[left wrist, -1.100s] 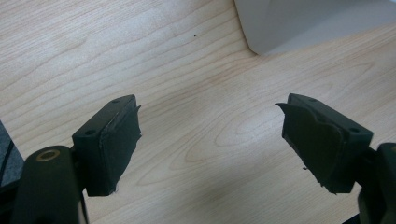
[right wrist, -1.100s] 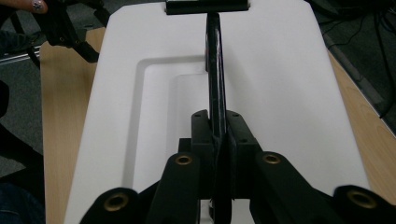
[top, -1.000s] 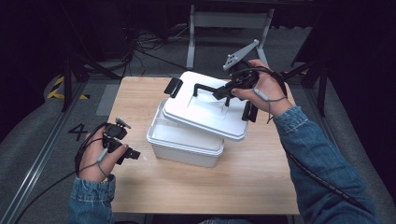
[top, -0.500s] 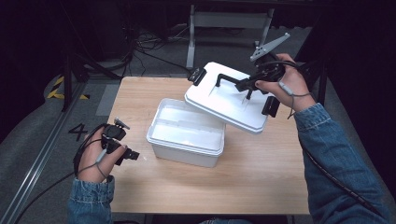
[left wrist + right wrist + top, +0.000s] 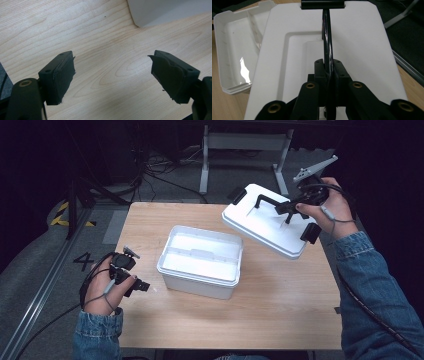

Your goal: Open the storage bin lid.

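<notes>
Lid (image 5: 265, 222) | airborne, tilted, over surface's (image 5: 280, 320) far-right corner | right hand-held gripper (image 5: 290, 210) pinches its black handle (image 5: 327, 45) | left hand-held gripper (image 5: 112, 75) spread, idle | stiff, light plastic; handle is the hold

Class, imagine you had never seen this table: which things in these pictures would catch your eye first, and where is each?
First the white lid, held tilted in the air over the table's far right corner by the right gripper, shut on its black handle. Next the open white box at mid-table. Last, the left gripper, jaws wide apart, sits low by the near left edge.
</notes>
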Action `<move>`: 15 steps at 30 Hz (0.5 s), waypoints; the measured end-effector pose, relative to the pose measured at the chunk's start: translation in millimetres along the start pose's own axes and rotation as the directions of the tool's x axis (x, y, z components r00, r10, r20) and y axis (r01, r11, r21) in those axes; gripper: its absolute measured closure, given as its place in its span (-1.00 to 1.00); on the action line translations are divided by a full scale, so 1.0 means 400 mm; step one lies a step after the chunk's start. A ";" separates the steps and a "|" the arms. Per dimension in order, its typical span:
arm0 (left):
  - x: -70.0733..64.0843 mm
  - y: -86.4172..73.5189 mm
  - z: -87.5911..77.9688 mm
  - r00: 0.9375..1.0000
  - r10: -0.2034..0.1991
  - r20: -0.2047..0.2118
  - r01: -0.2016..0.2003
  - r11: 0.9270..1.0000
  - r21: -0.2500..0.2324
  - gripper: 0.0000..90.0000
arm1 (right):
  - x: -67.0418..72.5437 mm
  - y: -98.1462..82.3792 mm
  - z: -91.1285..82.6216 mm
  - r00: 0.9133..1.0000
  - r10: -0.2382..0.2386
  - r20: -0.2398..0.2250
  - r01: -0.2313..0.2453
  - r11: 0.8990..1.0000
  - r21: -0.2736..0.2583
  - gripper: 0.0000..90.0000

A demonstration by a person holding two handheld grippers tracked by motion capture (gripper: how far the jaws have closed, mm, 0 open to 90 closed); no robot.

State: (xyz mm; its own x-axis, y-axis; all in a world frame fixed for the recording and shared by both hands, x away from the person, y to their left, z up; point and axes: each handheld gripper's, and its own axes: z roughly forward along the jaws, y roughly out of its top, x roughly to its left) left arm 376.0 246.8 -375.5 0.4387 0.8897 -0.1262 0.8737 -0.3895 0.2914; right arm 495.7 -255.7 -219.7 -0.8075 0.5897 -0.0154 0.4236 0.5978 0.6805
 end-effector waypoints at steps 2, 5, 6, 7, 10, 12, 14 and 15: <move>0.000 0.001 0.000 1.000 0.005 -0.001 -0.005 1.000 0.004 -0.56 | -0.014 -0.014 -0.003 1.000 0.017 0.011 -0.017 1.000 0.003 0.87; -0.001 0.001 0.001 1.000 0.003 0.000 -0.003 1.000 0.006 -0.56 | -0.035 -0.035 -0.005 0.999 0.038 0.026 -0.038 0.999 0.007 0.87; -0.001 0.001 0.001 1.000 0.003 0.000 -0.003 1.000 0.006 -0.56 | -0.035 -0.035 -0.005 0.999 0.038 0.026 -0.038 0.999 0.007 0.87; 0.000 0.001 0.001 1.000 0.005 -0.003 -0.005 1.000 0.006 -0.56 | -0.042 -0.041 -0.005 0.998 0.046 0.030 -0.046 0.999 0.009 0.87; 0.000 0.001 0.001 1.000 0.005 -0.002 -0.005 1.000 0.007 -0.56 | -0.063 -0.065 0.001 0.997 0.067 0.046 -0.068 0.998 0.017 0.87; 0.000 0.001 0.002 1.000 0.004 -0.002 -0.004 1.000 0.008 -0.56 | -0.075 -0.080 0.010 0.996 0.076 0.054 -0.078 0.997 0.025 0.87; -0.001 0.000 0.002 1.000 0.004 -0.003 -0.004 1.000 0.006 -0.56 | -0.086 -0.097 0.023 0.995 0.084 0.062 -0.086 0.996 0.034 0.87; -0.001 0.000 0.002 1.000 0.003 -0.002 -0.003 1.000 0.006 -0.56 | -0.092 -0.106 0.030 0.994 0.089 0.064 -0.091 0.995 0.040 0.87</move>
State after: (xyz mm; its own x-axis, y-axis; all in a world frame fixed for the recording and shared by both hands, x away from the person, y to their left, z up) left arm 376.2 246.1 -376.4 0.4411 0.8890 -0.1231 0.8736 -0.3939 0.2859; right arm 512.4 -296.2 -256.8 -0.7387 0.6740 -0.0018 0.5116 0.5624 0.6496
